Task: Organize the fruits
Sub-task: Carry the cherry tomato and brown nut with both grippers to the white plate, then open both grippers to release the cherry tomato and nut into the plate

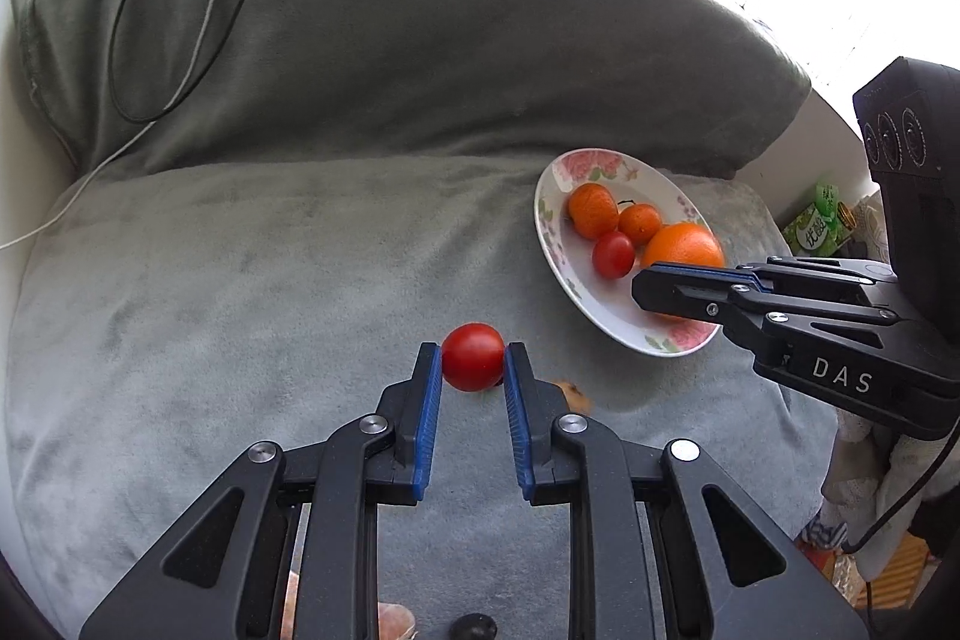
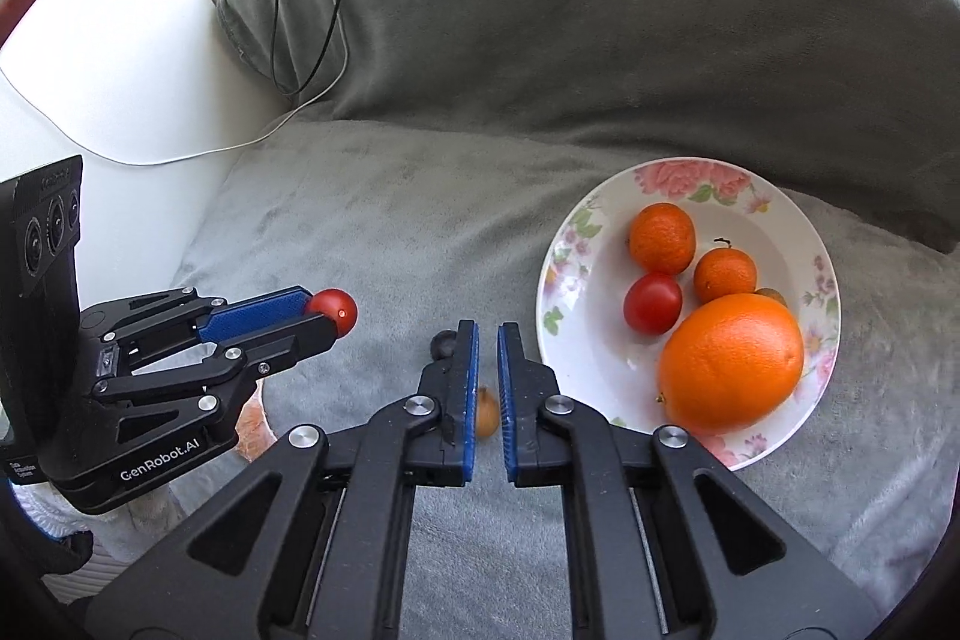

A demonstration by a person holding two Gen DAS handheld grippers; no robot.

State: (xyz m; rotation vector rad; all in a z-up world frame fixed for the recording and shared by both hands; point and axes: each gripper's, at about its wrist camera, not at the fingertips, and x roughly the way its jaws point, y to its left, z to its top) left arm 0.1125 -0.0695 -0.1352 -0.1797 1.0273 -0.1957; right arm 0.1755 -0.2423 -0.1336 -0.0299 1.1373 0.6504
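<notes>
My left gripper [image 1: 474, 349] is shut on a red tomato [image 1: 473, 356] just above the grey blanket; it also shows in the right wrist view [image 2: 336, 310]. A floral plate [image 2: 564, 244] to the right holds two tangerines [image 2: 662, 238], a small tomato [image 2: 652, 303] and a large orange [image 2: 732, 361]. My right gripper [image 2: 487, 334] is nearly shut and empty, left of the plate, with a small brown fruit [image 2: 487, 411] on the blanket between its fingers. In the left wrist view the right gripper [image 1: 645, 283] hangs over the plate's [image 1: 558, 196] front edge.
A grey cushion [image 1: 420, 40] rises behind the blanket, with black and white cables [image 1: 198, 16] draped over it. A small black round object [image 2: 444, 343] lies by my right gripper's left finger. Green packets [image 1: 816, 220] stand at the far right.
</notes>
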